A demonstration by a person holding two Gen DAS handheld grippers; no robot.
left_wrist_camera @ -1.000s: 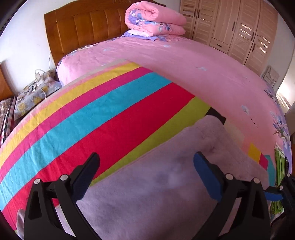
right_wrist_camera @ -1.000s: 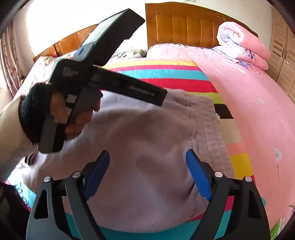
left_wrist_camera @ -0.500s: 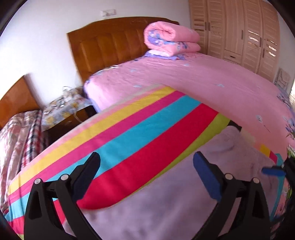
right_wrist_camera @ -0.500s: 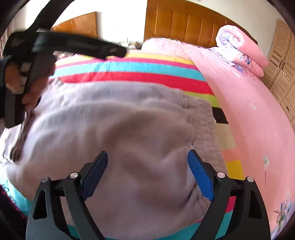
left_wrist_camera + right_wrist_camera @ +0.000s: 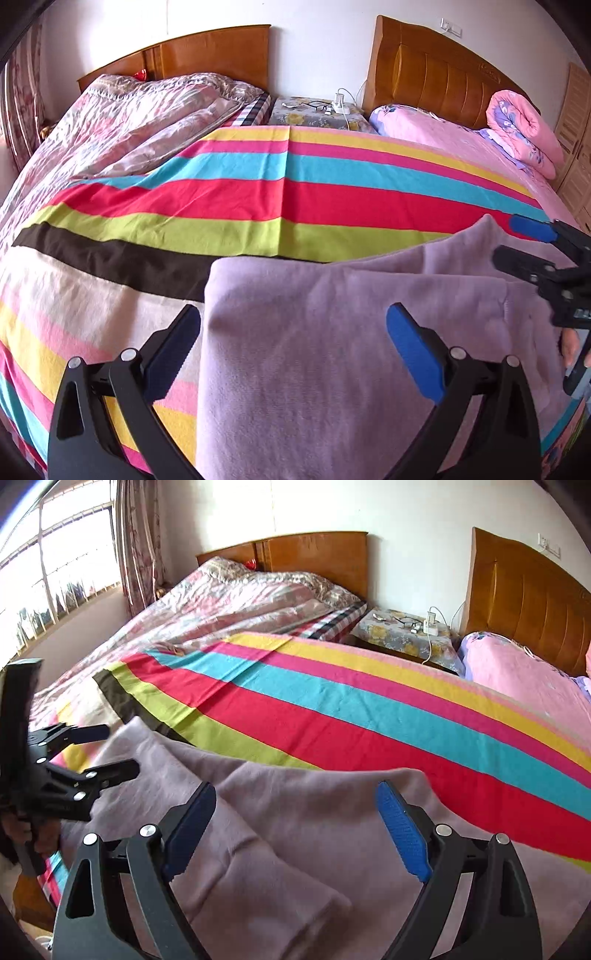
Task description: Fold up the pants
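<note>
My fingers on both grippers stand wide with nothing between them: the left gripper [image 5: 291, 354] hovers over the left edge of the lilac fleece pants [image 5: 351, 350], one finger above the striped sheet [image 5: 258, 199] and the other above the fabric, and the right gripper [image 5: 295, 827] hangs over the other part of the same garment, its blue fingers [image 5: 402, 834] clear of the cloth. From the left wrist view I can see my right gripper's dark fingers at the right border, apart and empty, with a bit of my hand [image 5: 570, 349] below them; from the right wrist view my left gripper shows at the left border, likewise spread. The pants lie on the striped sheet at the near side of the bed, flattened into a broad, fairly neat block with a straight left edge and a layered flap showing near the middle [image 5: 266, 849], so I judge at least one fold is already made. What is left, as far as I can tell, is another fold to bring the block down to a compact shape, and perhaps smoothing the soft ridges along the far edge. I cannot tell where the waistband or the leg ends are from here, so which edge I should pick up stays open.
</note>
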